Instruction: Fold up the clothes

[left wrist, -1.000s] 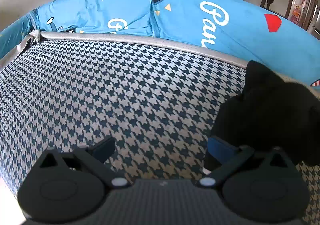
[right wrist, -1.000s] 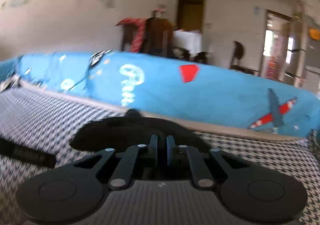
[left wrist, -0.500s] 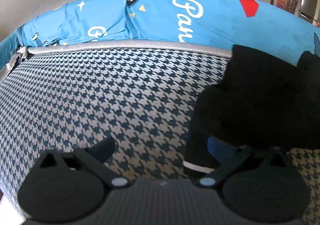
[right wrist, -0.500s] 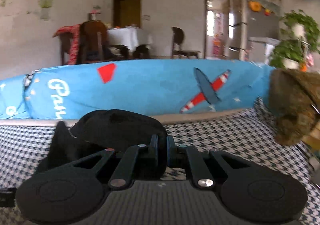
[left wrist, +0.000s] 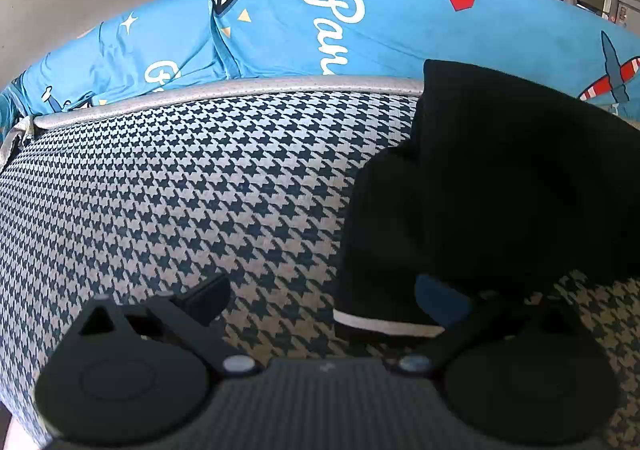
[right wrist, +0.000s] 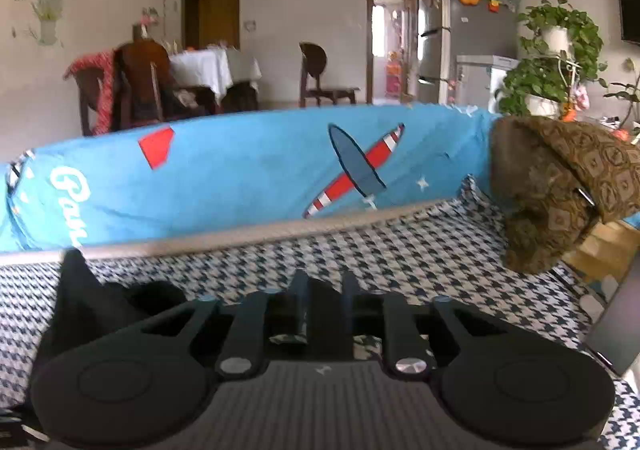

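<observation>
A: What takes up most of the view?

B: A houndstooth sofa seat (left wrist: 168,186) in navy and white, with a grey piped edge at the back. Behind it stands a blue backrest cover (right wrist: 248,174) printed with an aeroplane, a red shape and white script.

A: And the clothing?

B: A black garment (left wrist: 492,186) lies bunched on the seat toward the right of the left wrist view, with a thin white trim line at its near edge. At far right, in the right wrist view, a brown patterned cushion (right wrist: 560,190) rests against the sofa's end.

A: The grippers?

B: The left gripper (left wrist: 320,298) is spread wide, its right finger against the garment. The right gripper (right wrist: 323,304) is clenched on a fold of the black garment.
</observation>
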A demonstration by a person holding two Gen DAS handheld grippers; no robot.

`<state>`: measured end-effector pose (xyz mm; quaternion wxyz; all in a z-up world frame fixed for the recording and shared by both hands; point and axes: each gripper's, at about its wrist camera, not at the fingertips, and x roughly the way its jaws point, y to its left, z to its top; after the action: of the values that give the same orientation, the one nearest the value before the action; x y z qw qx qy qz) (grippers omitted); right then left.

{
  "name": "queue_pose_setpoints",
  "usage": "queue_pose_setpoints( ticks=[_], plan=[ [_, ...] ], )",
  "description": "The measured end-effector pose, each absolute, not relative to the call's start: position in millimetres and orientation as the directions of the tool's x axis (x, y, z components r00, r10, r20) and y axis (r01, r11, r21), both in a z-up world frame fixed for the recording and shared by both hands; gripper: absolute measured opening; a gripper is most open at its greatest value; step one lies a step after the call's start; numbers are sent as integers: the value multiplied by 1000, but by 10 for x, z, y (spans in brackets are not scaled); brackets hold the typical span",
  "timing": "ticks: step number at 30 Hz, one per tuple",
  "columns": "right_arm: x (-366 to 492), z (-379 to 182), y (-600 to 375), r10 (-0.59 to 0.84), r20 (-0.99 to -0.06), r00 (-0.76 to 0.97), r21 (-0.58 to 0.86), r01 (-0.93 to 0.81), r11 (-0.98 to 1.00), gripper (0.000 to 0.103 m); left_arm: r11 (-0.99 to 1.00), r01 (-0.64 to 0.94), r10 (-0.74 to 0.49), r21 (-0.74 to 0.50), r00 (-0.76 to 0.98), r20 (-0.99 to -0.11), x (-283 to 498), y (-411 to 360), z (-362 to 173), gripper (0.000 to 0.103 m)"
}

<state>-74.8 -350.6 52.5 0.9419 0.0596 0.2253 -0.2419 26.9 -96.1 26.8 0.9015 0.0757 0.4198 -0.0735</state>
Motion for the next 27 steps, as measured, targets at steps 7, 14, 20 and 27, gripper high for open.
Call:
queue_pose_setpoints(
  ticks=[7,14,20,27],
  plan=[
    [-763,567,-3329,-282,-412,866,53,332,942,51,983,176,-66,59,629,-775,300,-934,239,103],
    [-570,318,-3001,-82,-539,838,49,128,991,67,981,180,-61,68,625,-778,300,-945,210,103],
    [-431,88,-2802,-41,-616,787,15,65,998,77,980,185,-54,78,619,-784,305,-960,177,103],
    [-270,-187,-2789,-49,-689,723,4,71,997,56,978,190,-47,91,618,-785,302,-977,162,103]
  ],
)
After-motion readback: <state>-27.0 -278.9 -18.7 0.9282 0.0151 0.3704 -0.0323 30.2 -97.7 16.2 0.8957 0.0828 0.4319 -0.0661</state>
